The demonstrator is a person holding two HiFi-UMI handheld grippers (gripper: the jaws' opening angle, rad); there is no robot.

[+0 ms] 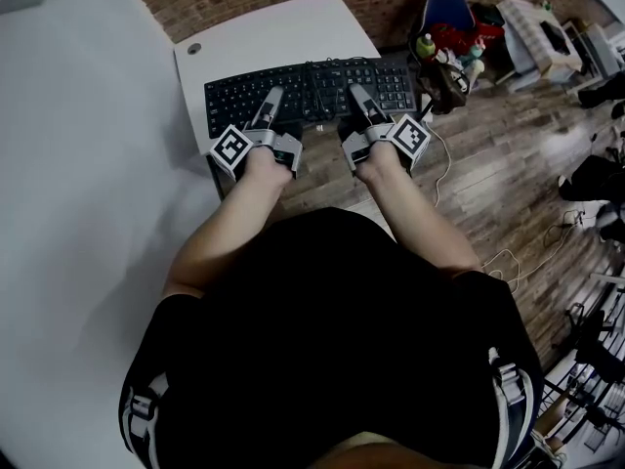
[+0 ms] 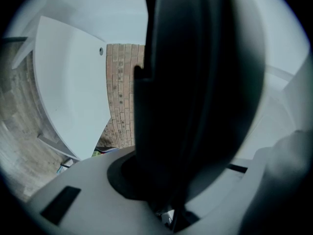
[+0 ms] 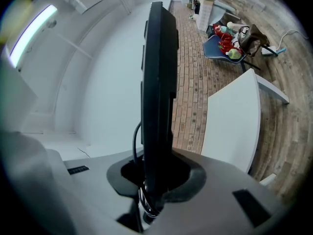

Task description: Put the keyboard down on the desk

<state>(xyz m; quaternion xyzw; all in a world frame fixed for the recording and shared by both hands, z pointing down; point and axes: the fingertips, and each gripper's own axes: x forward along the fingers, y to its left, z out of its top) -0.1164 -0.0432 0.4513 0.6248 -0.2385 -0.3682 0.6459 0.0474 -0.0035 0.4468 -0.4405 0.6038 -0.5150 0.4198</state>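
So the left gripper (image 1: 270,103) and right gripper (image 1: 359,101) both pinched the keyboard (image 1: 311,88) by its near edge; it ran 9-to-3, desk (image 1: 262,29) toward 12.

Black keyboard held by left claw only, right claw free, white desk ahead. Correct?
No. The right claw is not free: the right gripper view shows it shut on the edge of the black keyboard. The left claw grips it too, and the white desk is ahead.
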